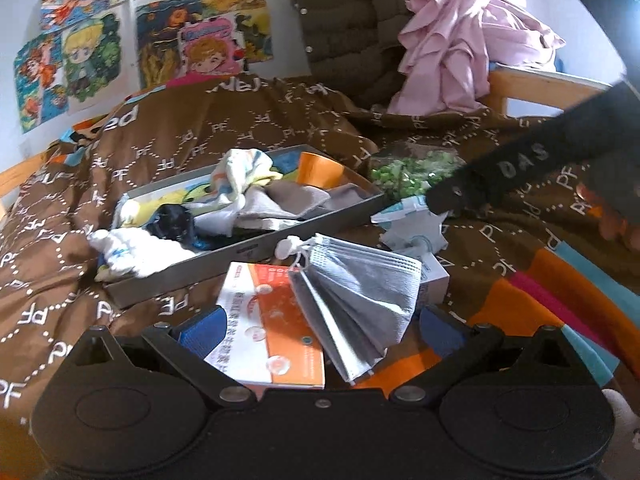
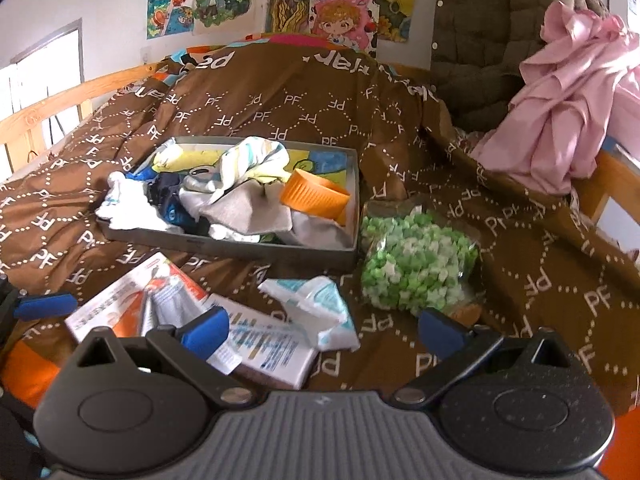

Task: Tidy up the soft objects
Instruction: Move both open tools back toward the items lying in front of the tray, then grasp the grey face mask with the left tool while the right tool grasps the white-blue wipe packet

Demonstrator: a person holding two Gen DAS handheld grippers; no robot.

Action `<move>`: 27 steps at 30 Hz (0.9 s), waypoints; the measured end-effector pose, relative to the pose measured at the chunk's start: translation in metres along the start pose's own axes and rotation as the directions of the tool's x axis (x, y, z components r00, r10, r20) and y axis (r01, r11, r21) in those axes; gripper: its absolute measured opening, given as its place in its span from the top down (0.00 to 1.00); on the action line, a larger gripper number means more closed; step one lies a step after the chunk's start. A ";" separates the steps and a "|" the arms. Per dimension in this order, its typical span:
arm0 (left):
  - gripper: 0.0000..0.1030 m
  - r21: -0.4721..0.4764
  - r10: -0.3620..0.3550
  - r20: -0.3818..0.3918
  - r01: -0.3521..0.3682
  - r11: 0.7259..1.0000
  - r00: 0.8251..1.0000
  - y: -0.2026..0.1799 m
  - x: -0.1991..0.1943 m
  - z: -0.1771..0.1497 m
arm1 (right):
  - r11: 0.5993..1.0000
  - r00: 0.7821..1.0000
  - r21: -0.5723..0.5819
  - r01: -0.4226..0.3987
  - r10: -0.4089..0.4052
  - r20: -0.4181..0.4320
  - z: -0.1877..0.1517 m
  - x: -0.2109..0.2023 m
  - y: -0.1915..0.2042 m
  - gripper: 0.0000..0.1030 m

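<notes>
Nearest the lens, the left gripper point(image 1: 316, 330) sits spread wide and empty, its blue pads either side of a grey face mask point(image 1: 356, 300) that lies on an orange-and-white box point(image 1: 264, 336); nothing is pinched yet. The right gripper point(image 2: 322, 330) is likewise released, holding nothing, low over the brown quilt point(image 2: 280, 92) with a crumpled tissue pack point(image 2: 320, 308) just ahead of it.

Largest first: the quilt is rumpled and soft, so anything pressed into it may sink or slide; the grey tray point(image 2: 280, 256) on it already brims with socks and cloths, one white sock point(image 1: 128, 252) spilling over its near corner, and adding more could push that out; the bag of green bits point(image 2: 416, 260) lies just beside the tray's end, easily nudged; the mask is thin, so closing on it risks catching the box underneath, or only a loose ear loop.
</notes>
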State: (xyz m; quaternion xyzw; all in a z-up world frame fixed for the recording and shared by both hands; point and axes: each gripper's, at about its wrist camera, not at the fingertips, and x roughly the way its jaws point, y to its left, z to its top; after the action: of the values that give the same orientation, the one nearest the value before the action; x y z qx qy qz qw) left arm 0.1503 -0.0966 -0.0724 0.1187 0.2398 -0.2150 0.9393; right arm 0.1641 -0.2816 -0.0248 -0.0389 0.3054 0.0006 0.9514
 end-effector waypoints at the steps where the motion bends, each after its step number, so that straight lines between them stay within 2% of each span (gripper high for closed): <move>1: 0.01 0.007 -0.006 0.000 0.006 1.000 1.000 0.000 0.003 0.000 | 1.000 1.000 -0.005 0.003 -0.003 -0.001 0.002 0.004 -0.001 0.00; 8: 0.01 0.000 -0.036 -0.006 0.036 0.999 0.999 0.005 0.022 -0.003 | 0.999 1.000 0.024 -0.020 0.021 -0.006 0.012 0.030 -0.011 0.00; 12: 0.01 -0.020 -0.075 0.010 0.075 0.997 0.997 0.009 0.031 -0.002 | 0.999 0.999 -0.002 -0.040 0.040 -0.005 0.018 0.047 -0.009 0.00; 18: 0.01 0.028 -0.132 0.019 0.132 0.991 0.991 0.003 0.047 0.001 | 0.995 0.994 -0.018 -0.102 0.102 -0.046 0.019 0.073 -0.006 0.00; 23: 0.01 -0.030 -0.161 0.007 0.161 0.986 0.987 0.009 0.061 0.003 | 0.994 0.992 0.003 -0.111 0.111 -0.064 0.018 0.079 -0.006 0.00; 27: 0.01 -0.048 -0.161 0.014 0.162 0.986 0.987 0.010 0.063 0.004 | 0.995 0.993 0.029 -0.099 0.100 -0.063 0.016 0.081 -0.009 0.08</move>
State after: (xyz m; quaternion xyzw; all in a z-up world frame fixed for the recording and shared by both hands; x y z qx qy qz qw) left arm 0.2070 -0.1110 -0.0993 0.0745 0.2489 -0.2849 0.9227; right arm 0.2396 -0.2909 -0.0577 -0.0112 0.3375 0.0428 0.9403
